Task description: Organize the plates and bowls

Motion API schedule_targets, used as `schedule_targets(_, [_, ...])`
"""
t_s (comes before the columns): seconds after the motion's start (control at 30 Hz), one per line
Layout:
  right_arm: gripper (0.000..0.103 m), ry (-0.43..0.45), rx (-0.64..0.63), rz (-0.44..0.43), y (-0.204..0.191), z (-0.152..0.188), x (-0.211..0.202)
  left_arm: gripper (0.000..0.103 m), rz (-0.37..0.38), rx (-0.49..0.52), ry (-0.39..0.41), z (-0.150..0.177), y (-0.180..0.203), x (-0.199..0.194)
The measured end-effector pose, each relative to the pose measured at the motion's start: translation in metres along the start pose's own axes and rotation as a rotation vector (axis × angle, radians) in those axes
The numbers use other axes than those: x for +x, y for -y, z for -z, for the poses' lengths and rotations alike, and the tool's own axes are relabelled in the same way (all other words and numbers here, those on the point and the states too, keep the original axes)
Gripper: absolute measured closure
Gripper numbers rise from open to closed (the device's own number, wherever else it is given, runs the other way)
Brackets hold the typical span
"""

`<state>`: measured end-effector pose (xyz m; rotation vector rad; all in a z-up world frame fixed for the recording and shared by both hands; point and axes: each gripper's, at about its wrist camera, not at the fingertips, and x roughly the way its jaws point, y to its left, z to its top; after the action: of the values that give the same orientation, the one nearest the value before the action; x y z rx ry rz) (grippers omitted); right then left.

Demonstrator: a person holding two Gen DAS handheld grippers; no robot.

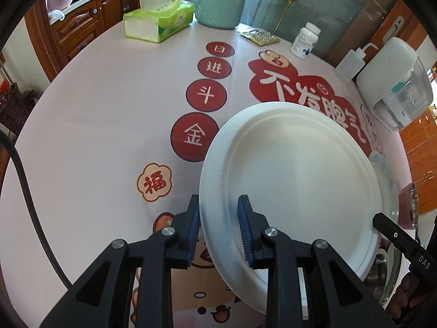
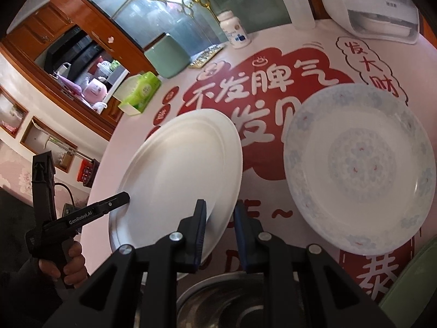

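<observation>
A plain white plate (image 1: pixel 295 177) hangs tilted above the table, held at two opposite rims. My left gripper (image 1: pixel 220 205) is shut on its near-left rim, blue pads on either side of the edge. My right gripper (image 2: pixel 220 207) is shut on the other rim of the same white plate (image 2: pixel 177 169). In the right wrist view the left gripper (image 2: pixel 120 199) and the hand holding it show at the plate's far side. The right gripper's finger (image 1: pixel 382 222) shows at the plate's right edge in the left wrist view. A blue-flowered plate (image 2: pixel 355 164) lies flat on the table to the right.
A steel bowl (image 2: pixel 232 300) sits under the right gripper, and a pale green dish edge (image 2: pixel 409 287) is at the lower right. At the table's far side stand a tissue box (image 1: pixel 158 19), a green jar (image 1: pixel 221 5), a pill bottle (image 1: pixel 304 41), a squeeze bottle (image 1: pixel 349 63) and a white appliance (image 1: pixel 396 82).
</observation>
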<state>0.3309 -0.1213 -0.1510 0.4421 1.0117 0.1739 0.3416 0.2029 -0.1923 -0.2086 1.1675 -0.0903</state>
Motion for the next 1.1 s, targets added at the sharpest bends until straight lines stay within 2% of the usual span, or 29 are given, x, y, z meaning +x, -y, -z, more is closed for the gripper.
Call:
schedule_targets(0.7, [0.083,0.159,-0.014,-0.04,-0.022,0.013,-0.084,0.078,0.071,0.042,0.148,0.018,0.023,-0.095])
schedule_targets(1.1, [0.083,0.246,-0.002,-0.059,-0.021,0.04,-0.139,0.078,0.113,0.083,0.217,0.052,0.048,-0.152])
